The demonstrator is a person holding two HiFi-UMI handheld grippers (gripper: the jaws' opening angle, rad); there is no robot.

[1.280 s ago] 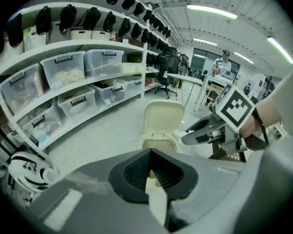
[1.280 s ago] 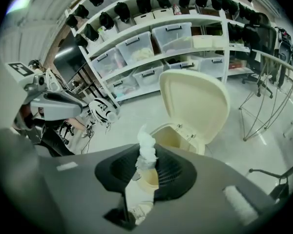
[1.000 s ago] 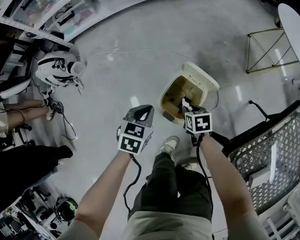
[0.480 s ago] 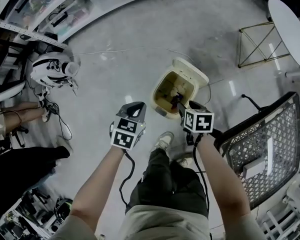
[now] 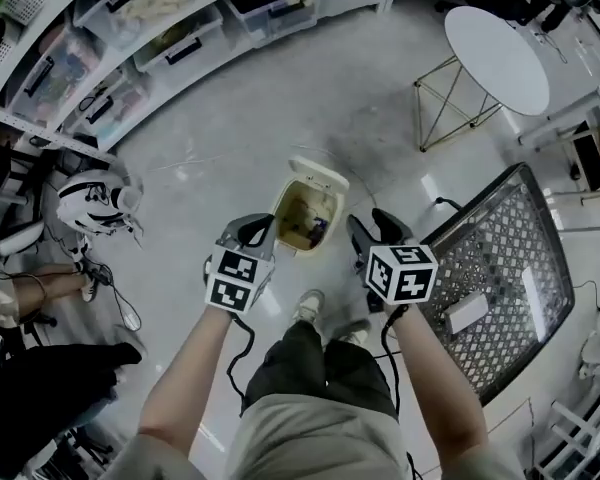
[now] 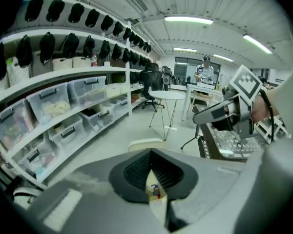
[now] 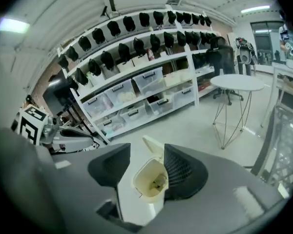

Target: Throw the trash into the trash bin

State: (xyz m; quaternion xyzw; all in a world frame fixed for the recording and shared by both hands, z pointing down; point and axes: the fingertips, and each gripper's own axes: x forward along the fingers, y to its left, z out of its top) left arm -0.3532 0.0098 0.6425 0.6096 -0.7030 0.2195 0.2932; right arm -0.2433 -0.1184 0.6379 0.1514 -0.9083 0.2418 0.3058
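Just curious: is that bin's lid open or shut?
Open: the lid stands tipped back, and trash shows inside the bin.

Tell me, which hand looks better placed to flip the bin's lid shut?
Right, probably, though narrowly. The right gripper has just been opening its jaws; they stand apart, empty, with the bin and its raised lid lined up between them in its view. The left gripper hovers as near, jaws together.

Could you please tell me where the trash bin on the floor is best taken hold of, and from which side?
Probably the near rim of the trash bin, coming down from above on the person's side. It stands upright with its mouth open, so that thin wall fits between jaws; the raised lid blocks the far edge.
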